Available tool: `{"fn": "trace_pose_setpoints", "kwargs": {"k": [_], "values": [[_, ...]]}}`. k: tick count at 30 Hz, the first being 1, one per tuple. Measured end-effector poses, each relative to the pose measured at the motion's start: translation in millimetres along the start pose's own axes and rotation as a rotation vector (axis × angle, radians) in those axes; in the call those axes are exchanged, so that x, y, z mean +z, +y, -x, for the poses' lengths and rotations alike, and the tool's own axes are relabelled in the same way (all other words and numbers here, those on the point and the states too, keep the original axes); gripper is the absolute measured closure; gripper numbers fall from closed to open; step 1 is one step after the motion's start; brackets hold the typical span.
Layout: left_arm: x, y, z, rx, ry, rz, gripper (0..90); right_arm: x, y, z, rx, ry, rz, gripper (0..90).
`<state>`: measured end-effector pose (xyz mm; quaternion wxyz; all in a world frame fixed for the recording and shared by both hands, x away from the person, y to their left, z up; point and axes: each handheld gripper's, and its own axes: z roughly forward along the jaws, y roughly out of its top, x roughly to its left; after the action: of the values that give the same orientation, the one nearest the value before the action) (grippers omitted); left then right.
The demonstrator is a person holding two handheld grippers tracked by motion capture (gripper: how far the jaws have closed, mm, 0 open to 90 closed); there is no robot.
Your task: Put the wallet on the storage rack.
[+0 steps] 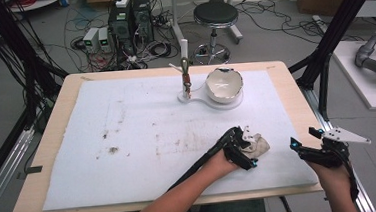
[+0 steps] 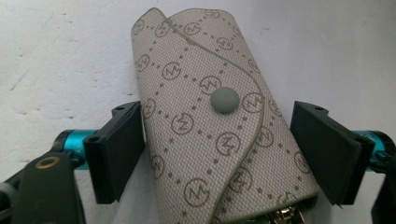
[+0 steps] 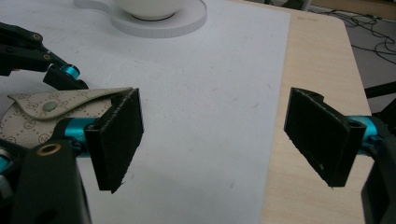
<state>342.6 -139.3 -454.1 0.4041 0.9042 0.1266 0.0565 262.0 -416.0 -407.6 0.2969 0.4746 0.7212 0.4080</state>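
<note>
Beige monogrammed fabric key pouch (image 2: pixel 210 126) lies on the white foam mat (image 1: pixel 128 140), lower end cut off, long axis along the left gripper (image 2: pixel 217 144), whose jaws flank it without clamping. Right gripper (image 3: pixel 215 140) gapes empty.

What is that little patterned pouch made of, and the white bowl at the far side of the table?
The pouch looks like coated canvas or faux leather: a fine woven grain, a printed monogram pattern, matte, with a stitched edge and a dull grey snap button. Metal, probably keys, glints at its open end. The bowl looks like glazed ceramic: glossy white, with highlights inside.
</note>
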Motion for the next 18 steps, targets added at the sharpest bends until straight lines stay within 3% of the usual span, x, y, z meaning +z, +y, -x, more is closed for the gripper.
{"fn": "trace_pose_setpoints", "kwargs": {"k": [4,13,18], "values": [[-3.1,-2.2,-2.2,-0.010,-0.001,0.020,31.5,1.0,-0.7,-0.2,0.002,0.003,-0.002,20.3],[-12.6,-5.1,-3.7,0.037,0.014,0.019,35.7,2.7,-0.5,-2.2,-0.002,0.007,-0.003,20.2],[-31.3,-9.7,-12.4,0.019,0.030,0.046,35.8,5.9,-1.2,-3.7,-0.004,0.014,-0.013,20.2]]}}
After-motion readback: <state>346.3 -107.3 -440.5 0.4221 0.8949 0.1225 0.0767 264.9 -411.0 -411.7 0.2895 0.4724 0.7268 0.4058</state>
